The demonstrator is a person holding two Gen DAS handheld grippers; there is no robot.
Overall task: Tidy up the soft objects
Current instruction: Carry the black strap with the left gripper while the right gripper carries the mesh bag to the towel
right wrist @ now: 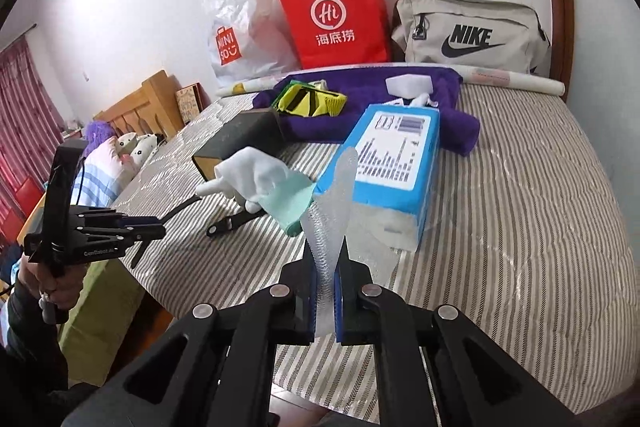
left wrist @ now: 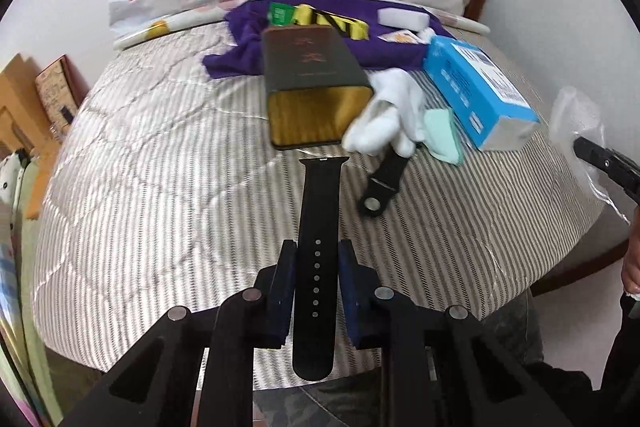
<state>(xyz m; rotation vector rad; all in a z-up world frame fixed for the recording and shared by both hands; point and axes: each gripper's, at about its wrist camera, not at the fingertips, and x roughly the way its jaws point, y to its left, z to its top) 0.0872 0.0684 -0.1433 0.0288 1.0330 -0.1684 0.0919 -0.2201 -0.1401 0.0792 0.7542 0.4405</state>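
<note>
Our left gripper clamps the limp, light black strap mid-length; our right gripper pinches flimsy bubble wrap pointing toward twelve o'clock.

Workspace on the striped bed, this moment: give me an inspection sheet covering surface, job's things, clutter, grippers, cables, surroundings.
Surface: striped grey-and-white quilted bedspread, wrinkled.
Job's things: long black silicone watch strap and clear plastic bag are both lifted; short black strap piece, white fabric gloves, mint cloth and purple towel lie on the bed.
Clutter: dark rectangular tin box, blue cardboard box, white sponge block, yellow-black pouch.
Grippers: left hand-held gripper shut on the long strap; right hand-held gripper shut on the plastic bag.
Cables: nothing seen.
Surroundings: red paper bag, white plastic shopping bag, beige Nike bag along the wall.
</note>
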